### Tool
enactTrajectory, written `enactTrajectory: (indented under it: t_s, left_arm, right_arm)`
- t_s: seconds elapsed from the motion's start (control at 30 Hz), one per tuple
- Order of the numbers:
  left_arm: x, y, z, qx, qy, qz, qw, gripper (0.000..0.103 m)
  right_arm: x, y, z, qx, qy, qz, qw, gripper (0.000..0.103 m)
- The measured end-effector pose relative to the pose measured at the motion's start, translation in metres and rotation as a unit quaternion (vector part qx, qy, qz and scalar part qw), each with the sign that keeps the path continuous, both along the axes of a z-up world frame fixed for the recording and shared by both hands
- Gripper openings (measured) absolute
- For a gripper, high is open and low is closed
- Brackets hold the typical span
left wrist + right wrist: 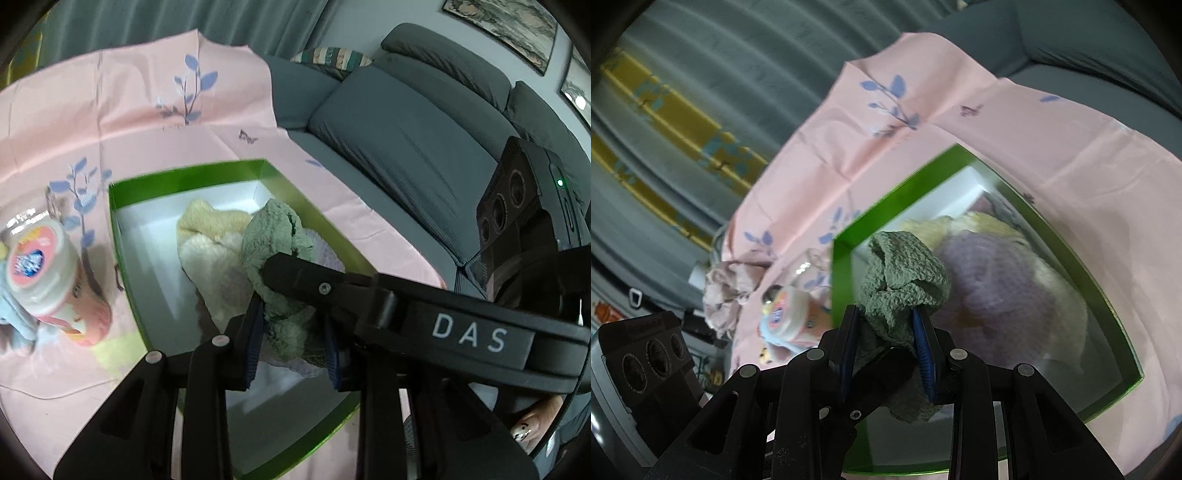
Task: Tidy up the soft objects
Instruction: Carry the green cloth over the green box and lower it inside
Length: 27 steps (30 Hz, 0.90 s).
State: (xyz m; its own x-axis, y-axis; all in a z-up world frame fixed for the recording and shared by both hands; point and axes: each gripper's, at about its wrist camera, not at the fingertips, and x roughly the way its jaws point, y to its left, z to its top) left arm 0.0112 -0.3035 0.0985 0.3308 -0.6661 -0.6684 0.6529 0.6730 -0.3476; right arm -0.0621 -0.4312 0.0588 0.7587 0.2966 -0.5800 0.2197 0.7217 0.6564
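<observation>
Gripping the green cloth (275, 254) from both ends, left tongs (293, 339) and right tongs (888, 343) were each clenched on it, fabric bunched between the blue pads (255, 332). In the left view the right tongs' finger crossed in front and pinched the cloth's upper fold. Cloth hung over the green box (122, 236), its lower part low over the pile inside, touching or not I couldn't tell. Under it lay a lilac cloth (993, 280) and a cream cloth (210, 236), already in the box. Judged step: placing the green cloth in. To do it well, both tongs should have lowered together until the cloth rested on the pile, kept inside the walls, then released one at a time so nothing snagged on a pad or dragged back out. Risk: fluffy fabric clinging to the ribbed pads. Left of the box a tub (40, 258) stood on the pink sheet (147, 110) over the table. Beyond, a grey sofa (406, 129).
</observation>
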Motion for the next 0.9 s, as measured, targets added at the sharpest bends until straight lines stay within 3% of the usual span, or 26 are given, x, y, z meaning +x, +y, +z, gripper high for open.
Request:
enactTrajectory:
  t_s: [0.5,0.9]
  left_arm:
    - [0.012,-0.022,-0.026,0.026,0.053,-0.002,0.9982,0.027]
    - [0.016,-0.032,-0.034,0.046,0.062,0.001,0.997,0.032]
  right_arm:
    - [0.005,-0.017,-0.021,-0.013,0.073,-0.046,0.996,0.032]
    - [0.005,-0.024,-0.028,-0.017,0.095,-0.065,0.993,0.032]
